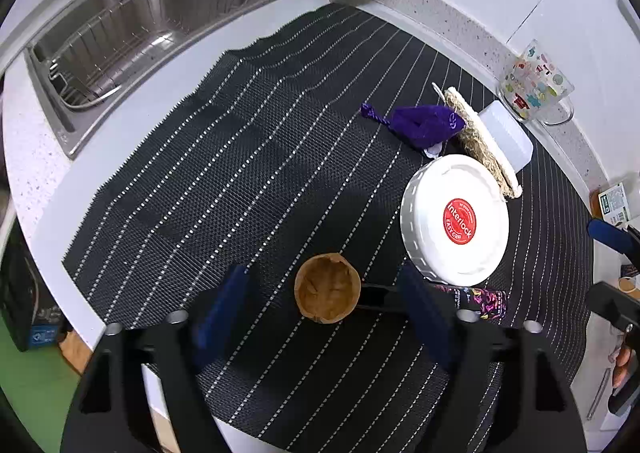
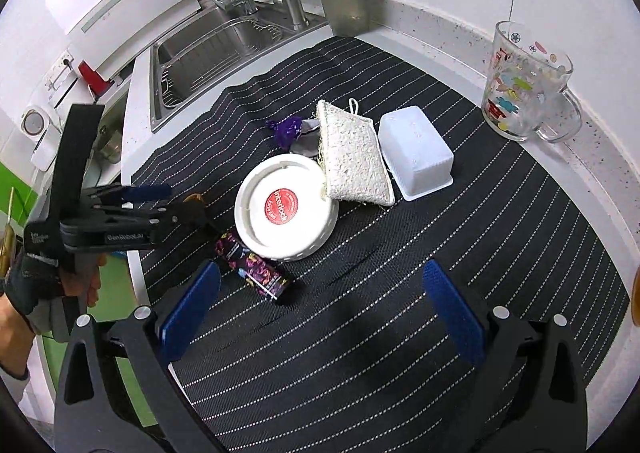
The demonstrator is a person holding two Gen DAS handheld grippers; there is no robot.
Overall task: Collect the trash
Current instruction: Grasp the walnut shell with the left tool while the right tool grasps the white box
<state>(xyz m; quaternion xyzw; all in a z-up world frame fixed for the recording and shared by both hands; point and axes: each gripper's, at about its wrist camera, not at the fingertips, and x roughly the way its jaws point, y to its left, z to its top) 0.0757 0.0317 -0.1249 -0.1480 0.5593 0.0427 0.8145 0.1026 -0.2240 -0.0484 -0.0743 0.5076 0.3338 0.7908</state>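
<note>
Brown, round walnut shell (image 1: 327,288) lying between the two blue pads of the left gripper (image 1: 326,303), pads wide apart, not touching it; sitting on the black striped mat (image 1: 248,157); white lid (image 1: 455,220) with a red sticker at 2 o'clock from the shell, close by; dark wrapper (image 1: 478,299) with bright colours at 3 o'clock, partly tucked under the lid; purple balloon scrap (image 1: 420,124) at 12 o'clock from the lid; scratchy sponge (image 2: 351,155) leaning on the lid's far edge, white tub (image 2: 416,153) upside down just beside it; right gripper (image 2: 322,311) spread wide over bare mat, holding nothing; glass mug (image 2: 524,87) with pictures far off at 1 o'clock; steel sink (image 1: 132,33) at 10 o'clock.
</note>
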